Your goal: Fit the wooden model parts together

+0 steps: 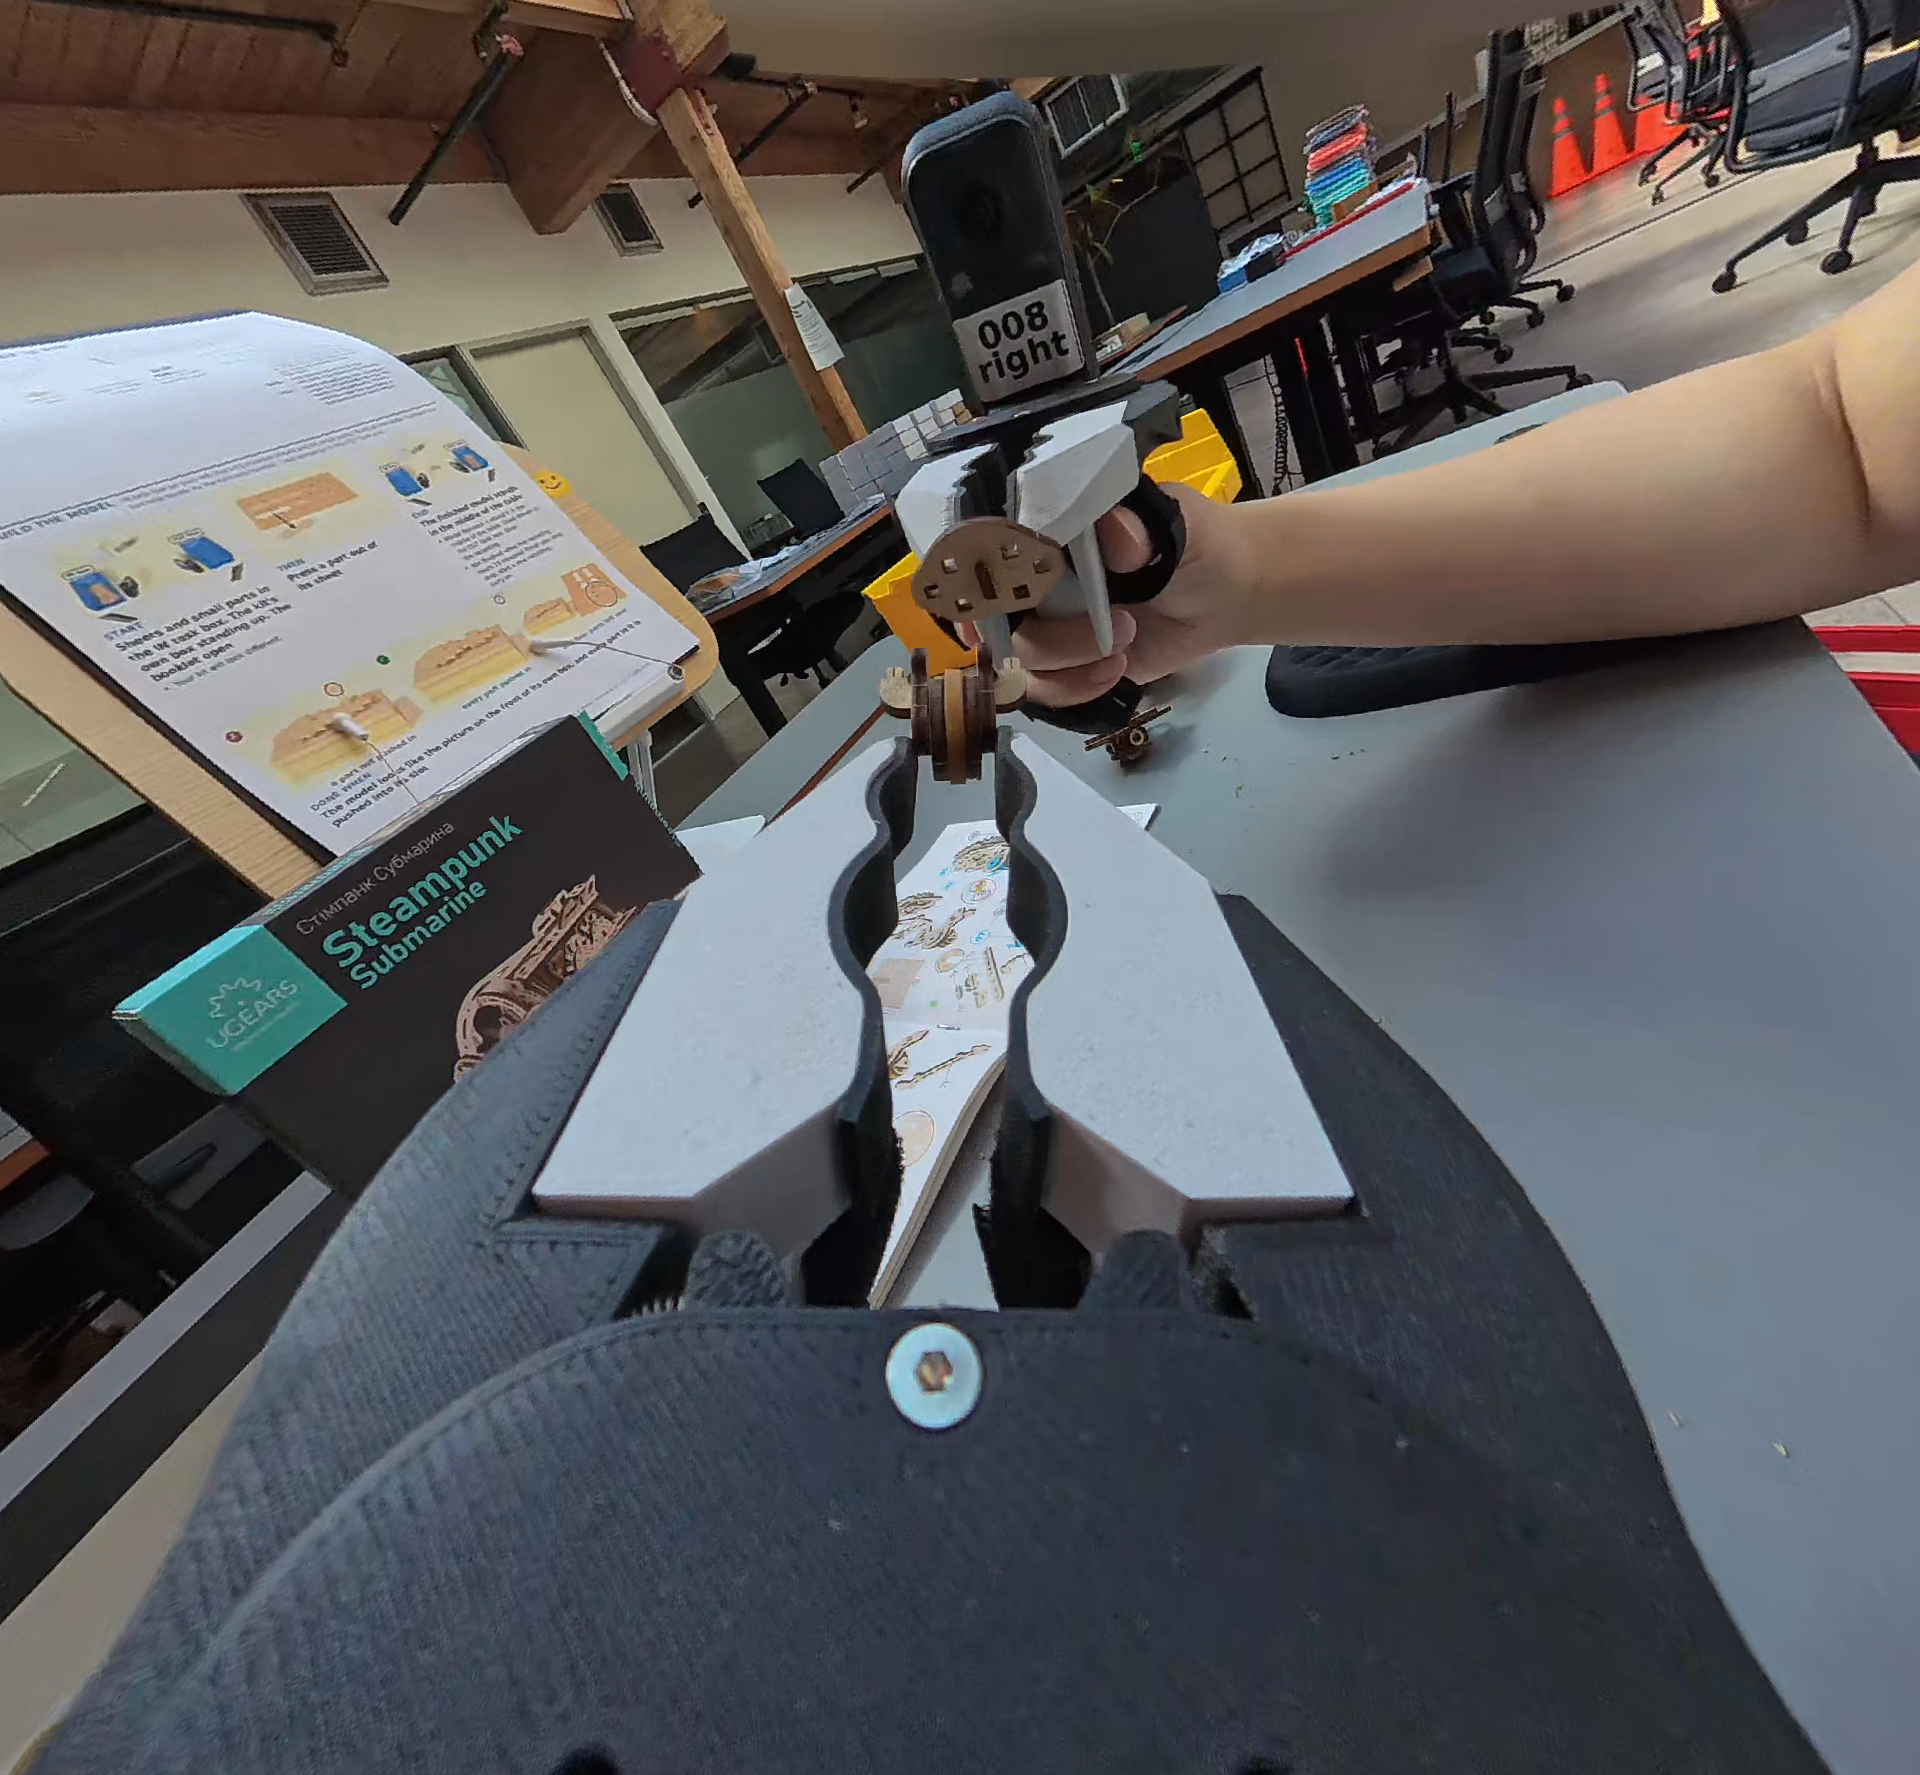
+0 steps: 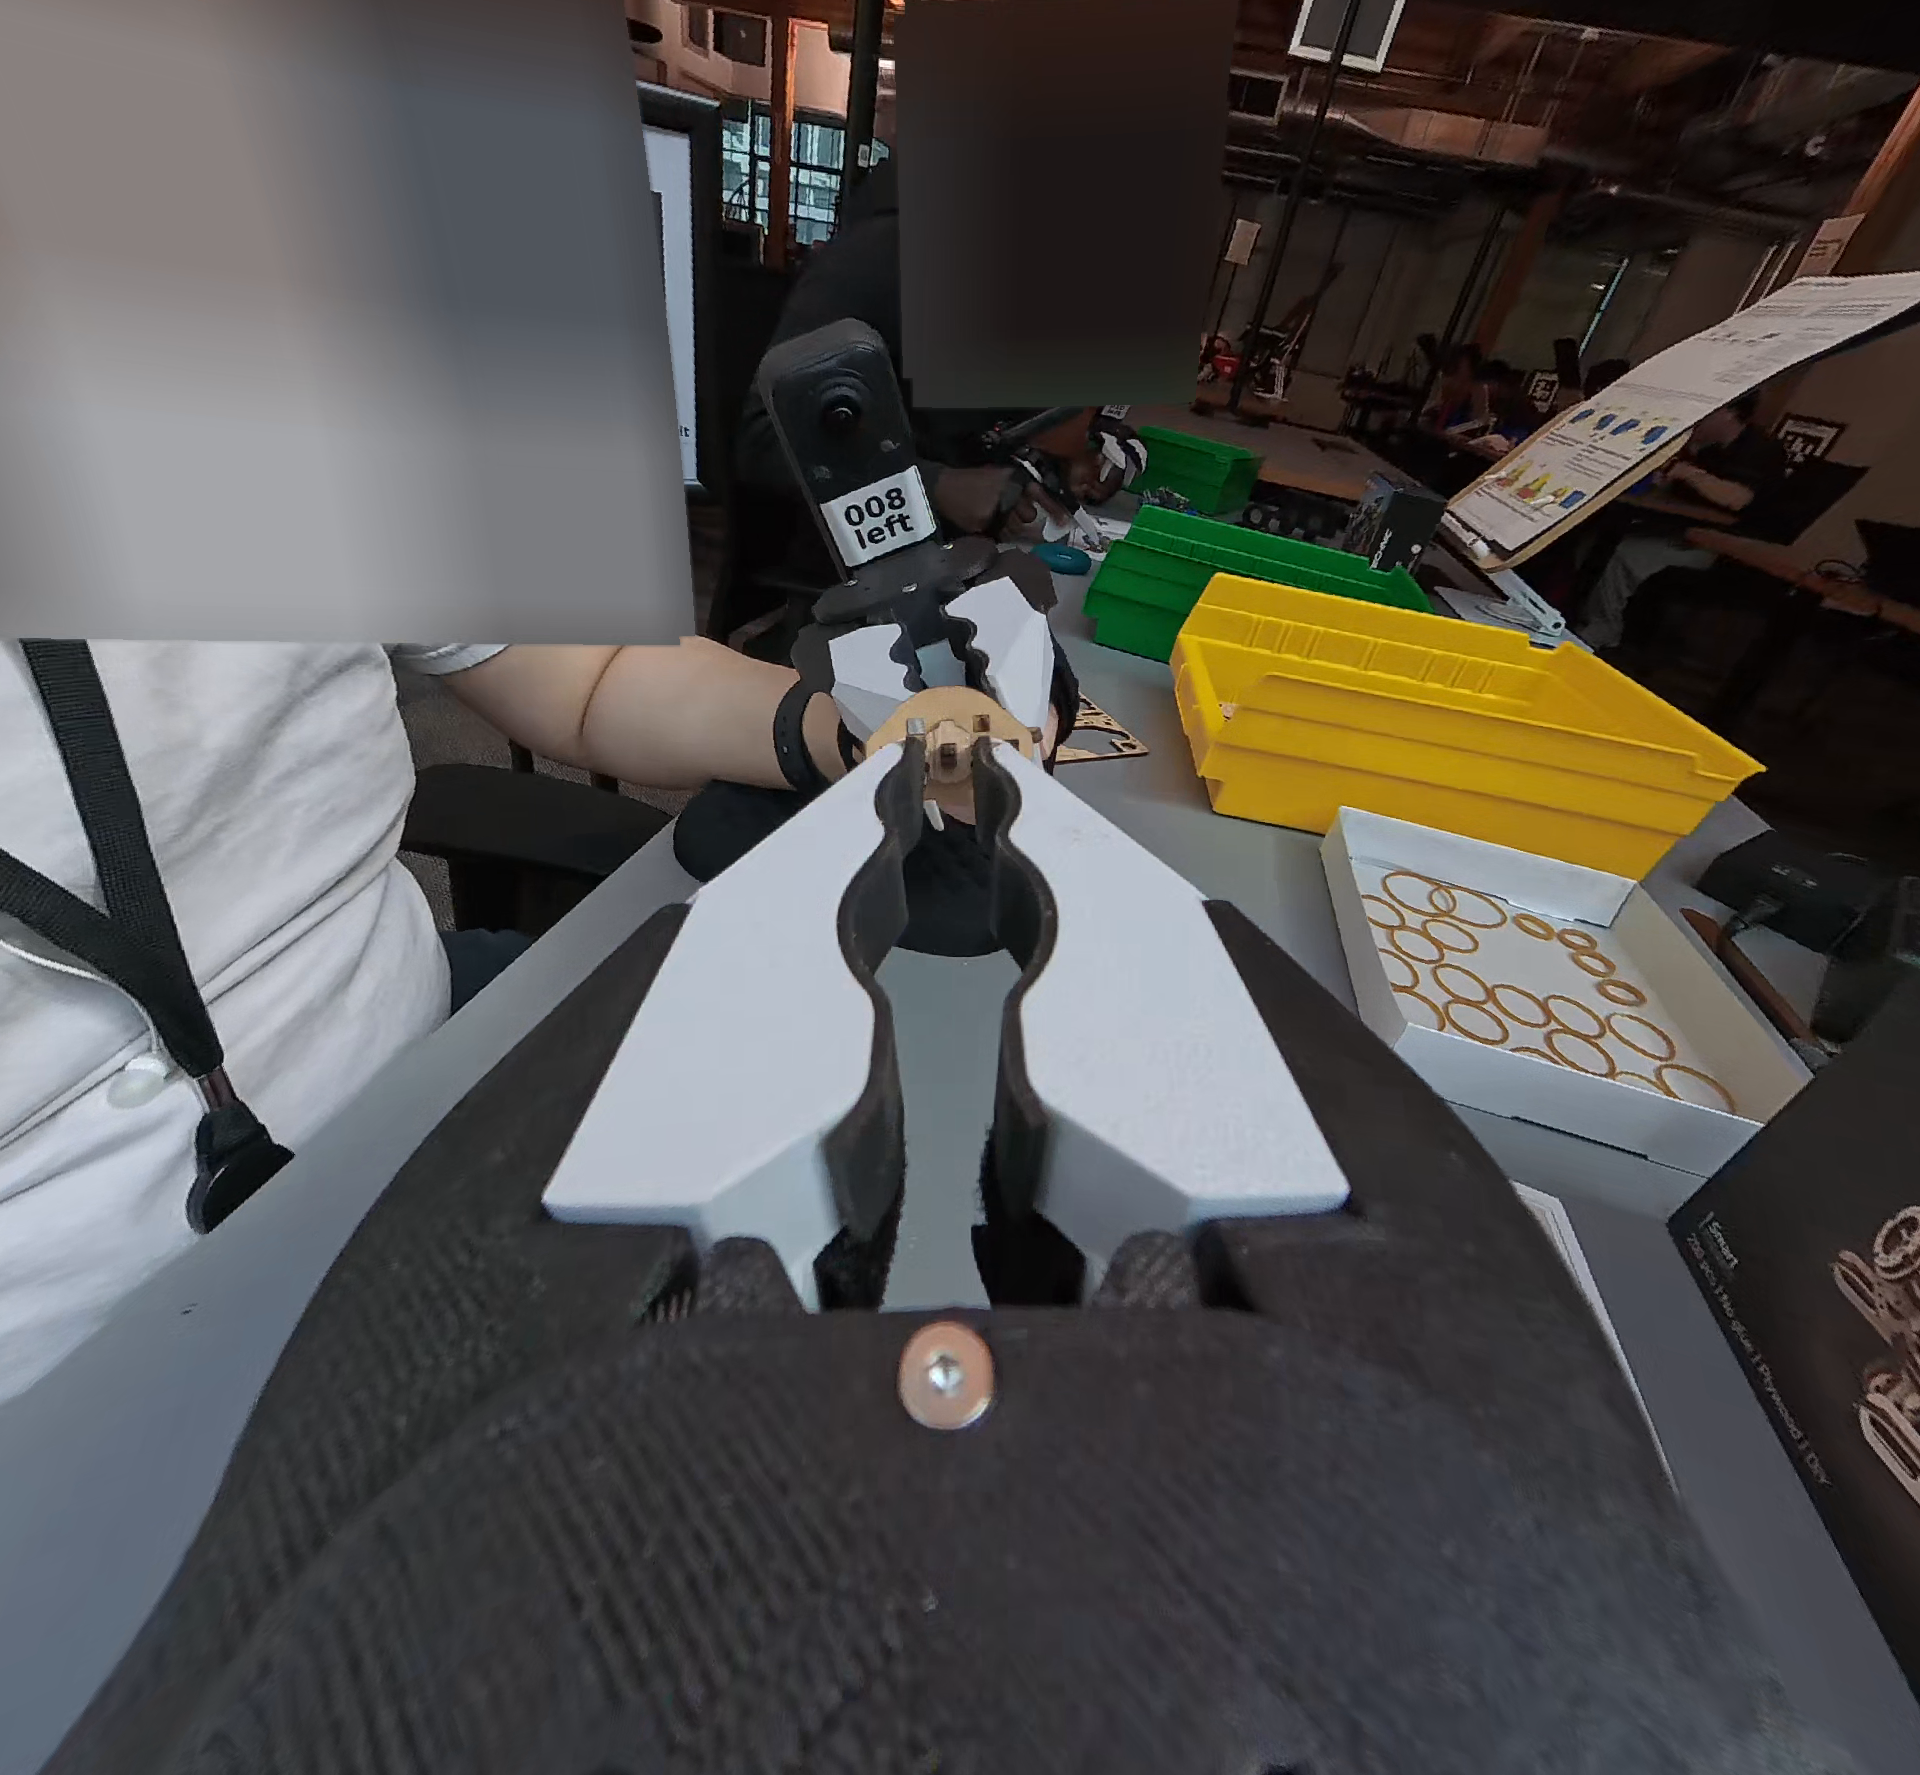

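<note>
Above grey table: left claw pinches wooden disc stack at tips

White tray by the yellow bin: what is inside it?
The white tray holds many thin wooden rings, lying flat and loosely scattered on its floor, some touching. The dark box covers its near corner, so anything there is hidden.
</note>
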A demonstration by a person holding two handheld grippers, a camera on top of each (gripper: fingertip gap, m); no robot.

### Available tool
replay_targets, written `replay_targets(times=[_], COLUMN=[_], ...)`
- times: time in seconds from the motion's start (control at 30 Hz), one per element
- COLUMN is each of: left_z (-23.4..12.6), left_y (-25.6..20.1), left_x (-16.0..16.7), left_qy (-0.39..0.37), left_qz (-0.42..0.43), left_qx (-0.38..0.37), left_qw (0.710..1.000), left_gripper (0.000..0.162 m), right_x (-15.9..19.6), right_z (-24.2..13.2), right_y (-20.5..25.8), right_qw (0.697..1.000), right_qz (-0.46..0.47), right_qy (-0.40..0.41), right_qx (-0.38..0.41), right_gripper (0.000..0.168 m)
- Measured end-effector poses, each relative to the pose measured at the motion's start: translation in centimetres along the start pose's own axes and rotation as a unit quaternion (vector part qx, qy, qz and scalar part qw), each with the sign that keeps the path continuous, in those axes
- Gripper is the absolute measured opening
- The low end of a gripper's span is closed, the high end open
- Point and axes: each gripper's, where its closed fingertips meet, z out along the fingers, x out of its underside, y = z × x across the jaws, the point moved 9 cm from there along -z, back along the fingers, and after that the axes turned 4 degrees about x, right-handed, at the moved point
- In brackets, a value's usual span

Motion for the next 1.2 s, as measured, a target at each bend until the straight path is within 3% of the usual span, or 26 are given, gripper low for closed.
replay_targets(times=[0.03, 0.4, 0.77, 1.2], left_z=[0.0, -0.1, 0.1, 0.1], left_y=[-0.1, 0.3, -0.2, -0.2], left_x=[-0.1, 0.0, 0.2, 0.2], left_qy=[-0.005, -0.024, -0.005, -0.008], left_qz=[-0.004, -0.067, -0.037, -0.058], left_qx=[0.005, 0.034, 0.035, 0.063], left_qw=[1.000, 0.997, 0.999, 0.996], left_gripper=[0.013, 0.013, 0.013, 0.013], right_x=[0.0, 0.5, 1.0, 0.9], right_z=[0.3, 1.2, 1.6, 1.5], right_y=[0.0, -0.3, 0.2, 0.6], right_qw=[1.000, 0.998, 0.999, 0.999], right_qz=[0.000, 0.053, 0.026, -0.016], right_qy=[0.002, 0.012, 0.018, 0.040], right_qx=[0.005, 0.010, 0.000, 0.001], right_gripper=[0.009, 0.009, 0.009, 0.009])
